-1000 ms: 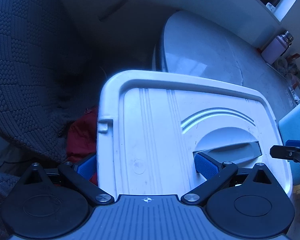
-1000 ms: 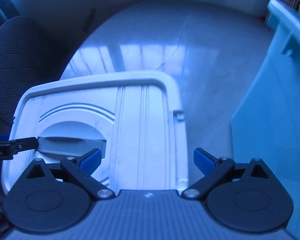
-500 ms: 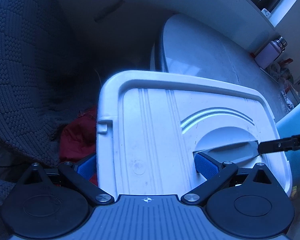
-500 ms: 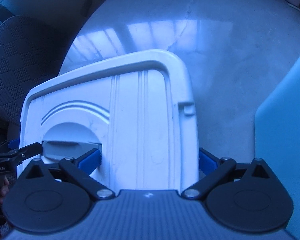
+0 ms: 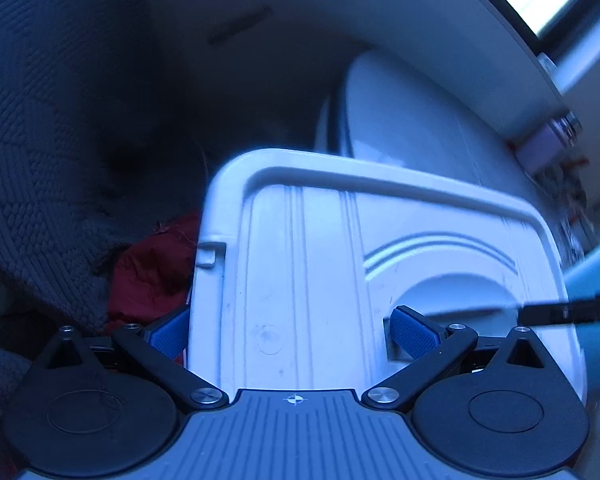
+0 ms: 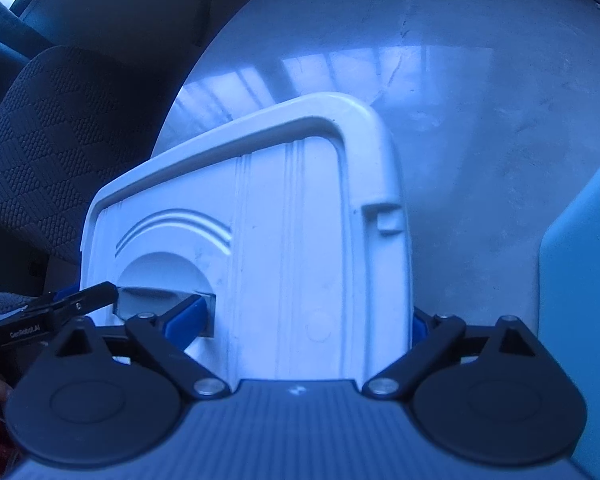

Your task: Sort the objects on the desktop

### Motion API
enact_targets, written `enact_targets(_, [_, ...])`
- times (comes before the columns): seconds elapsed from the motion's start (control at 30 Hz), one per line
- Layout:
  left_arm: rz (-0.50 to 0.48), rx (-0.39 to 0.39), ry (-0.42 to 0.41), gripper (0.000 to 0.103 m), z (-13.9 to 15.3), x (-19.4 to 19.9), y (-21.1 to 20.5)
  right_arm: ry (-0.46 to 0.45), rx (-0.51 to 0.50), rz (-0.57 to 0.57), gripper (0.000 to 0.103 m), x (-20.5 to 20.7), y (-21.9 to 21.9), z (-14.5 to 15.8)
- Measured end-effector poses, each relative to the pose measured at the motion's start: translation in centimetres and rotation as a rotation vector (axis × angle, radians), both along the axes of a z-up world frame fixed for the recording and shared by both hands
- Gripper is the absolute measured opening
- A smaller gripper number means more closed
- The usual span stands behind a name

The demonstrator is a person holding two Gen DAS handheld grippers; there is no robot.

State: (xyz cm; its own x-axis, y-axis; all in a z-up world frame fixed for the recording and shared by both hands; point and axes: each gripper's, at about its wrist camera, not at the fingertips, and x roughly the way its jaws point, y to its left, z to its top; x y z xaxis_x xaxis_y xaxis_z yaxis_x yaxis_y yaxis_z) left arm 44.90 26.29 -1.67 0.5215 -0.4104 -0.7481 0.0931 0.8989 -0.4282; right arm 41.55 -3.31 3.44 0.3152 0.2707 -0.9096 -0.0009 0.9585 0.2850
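You've lifted the white lid [image 6: 300,248] higher off the counter [image 6: 480,120] in the last second. Your left gripper [image 5: 292,332] and right gripper [image 6: 300,320] each clamp half-closed across one side, from handle recess to rim; the blue bin [image 6: 580,280] stands just beside.

One white lid [image 5: 308,280], one blue bin [image 6: 580,280], perhaps one flask [image 5: 548,144].
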Motion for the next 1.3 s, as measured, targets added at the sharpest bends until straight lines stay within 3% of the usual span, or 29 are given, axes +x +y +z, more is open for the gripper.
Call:
enact_targets(0.27, [-0.005, -0.001, 0.069, 0.103, 0.2, 0.3, -0.2, 0.007, -0.023, 0.001, 0.096, -1.2, 0.7, -0.2])
enact_targets(0.4, [0.013, 0.022, 0.037, 0.103, 0.9, -0.6, -0.1, 0.0, -0.011, -0.002, 0.096, -2.0, 1.0, -0.1])
enact_targets(0.7, [0.037, 0.09, 0.002, 0.103, 5.4, -3.7, 1.9, -0.046, 0.026, 0.019, 0.096, -3.9, 4.0, 2.1])
enact_targets(1.2, [0.086, 0.14, -0.022, 0.103, 8.6, -13.5, 5.1, -0.075, 0.062, 0.059, 0.097, -12.5, 6.8, 3.8])
enact_targets(1.3, [0.098, 0.154, -0.028, 0.103, 9.2, -16.5, 4.0, -0.074, 0.077, 0.068, 0.097, -14.9, 6.6, 3.7])
